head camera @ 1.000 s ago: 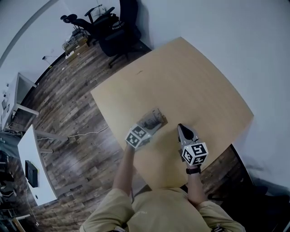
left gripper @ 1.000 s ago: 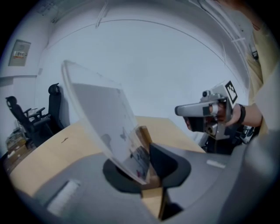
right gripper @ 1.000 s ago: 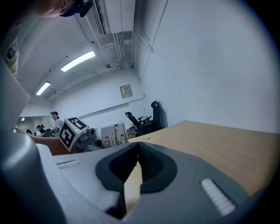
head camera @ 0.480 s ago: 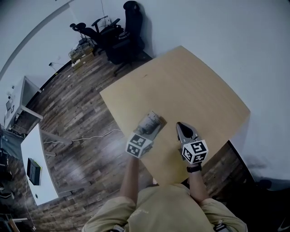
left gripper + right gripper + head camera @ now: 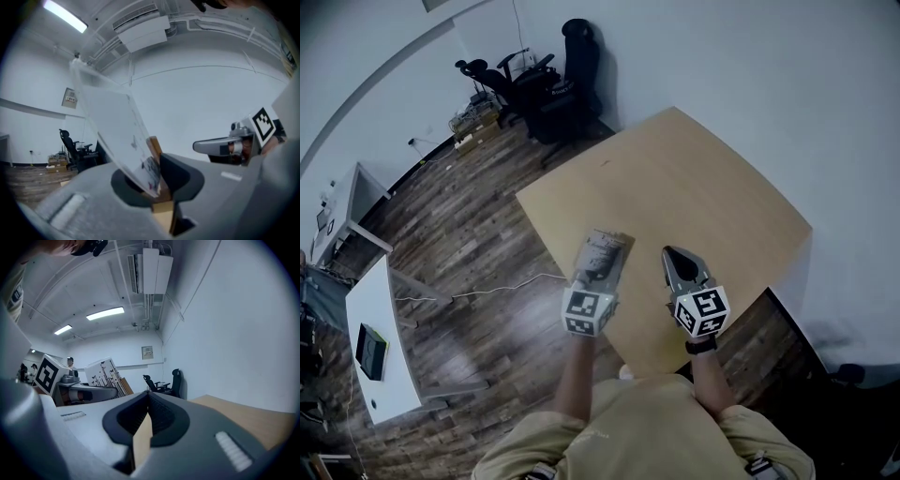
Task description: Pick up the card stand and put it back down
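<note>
A person's left gripper holds the card stand clear of the light wooden counter, above the counter's near left edge. In the left gripper view its fingers are clenched on the stand's wooden base, and the clear printed panel leans away to the left. The right gripper hovers just beside it over the same near part of the counter; its fingers are pressed together with nothing between them. The pick-up half of the task appears done, with the stand aloft and the return not yet begun. The next move looks likely to call for lowering the stand with its base flat to the counter, well inside the edge, and releasing only once it sits square. Because the panel is tilted in the grip, it may need levelling first, or the stand could tip on release.
</note>
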The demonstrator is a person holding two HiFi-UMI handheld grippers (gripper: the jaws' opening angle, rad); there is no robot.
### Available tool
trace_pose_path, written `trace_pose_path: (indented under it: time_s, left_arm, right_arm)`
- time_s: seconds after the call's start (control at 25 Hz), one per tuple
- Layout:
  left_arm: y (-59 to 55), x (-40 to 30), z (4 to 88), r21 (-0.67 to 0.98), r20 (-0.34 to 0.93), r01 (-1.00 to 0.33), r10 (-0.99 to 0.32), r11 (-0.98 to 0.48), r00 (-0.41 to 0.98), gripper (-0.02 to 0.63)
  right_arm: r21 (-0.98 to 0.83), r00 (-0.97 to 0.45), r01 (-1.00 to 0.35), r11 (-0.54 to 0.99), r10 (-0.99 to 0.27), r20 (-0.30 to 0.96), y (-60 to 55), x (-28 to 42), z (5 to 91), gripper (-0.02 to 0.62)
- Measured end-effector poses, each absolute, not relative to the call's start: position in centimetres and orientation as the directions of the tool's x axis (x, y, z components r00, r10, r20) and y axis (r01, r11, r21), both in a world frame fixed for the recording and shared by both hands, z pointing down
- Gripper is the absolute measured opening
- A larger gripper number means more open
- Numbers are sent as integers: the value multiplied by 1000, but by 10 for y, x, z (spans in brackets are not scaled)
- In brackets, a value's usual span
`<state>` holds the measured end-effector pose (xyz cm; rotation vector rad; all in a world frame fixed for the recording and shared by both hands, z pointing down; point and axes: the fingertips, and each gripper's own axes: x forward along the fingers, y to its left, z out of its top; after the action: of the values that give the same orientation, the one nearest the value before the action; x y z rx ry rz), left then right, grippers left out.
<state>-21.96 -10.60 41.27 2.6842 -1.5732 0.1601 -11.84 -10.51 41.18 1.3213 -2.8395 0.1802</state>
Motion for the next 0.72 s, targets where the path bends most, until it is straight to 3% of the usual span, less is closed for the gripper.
trace_pose_path:
  time_s: [0.32, 0.72]
  left_arm:
    - [-74, -231, 392, -26, -31, -910, -910, -413, 414, 52]
    - [-46, -224, 392, -31, -16, -877, -877, -479, 479, 51]
  right_arm:
    - [-51, -604, -797, 602, -796, 32, -76, -123, 398, 3]
    - [-32, -564, -826, 563, -823, 69, -41, -127, 401, 3]
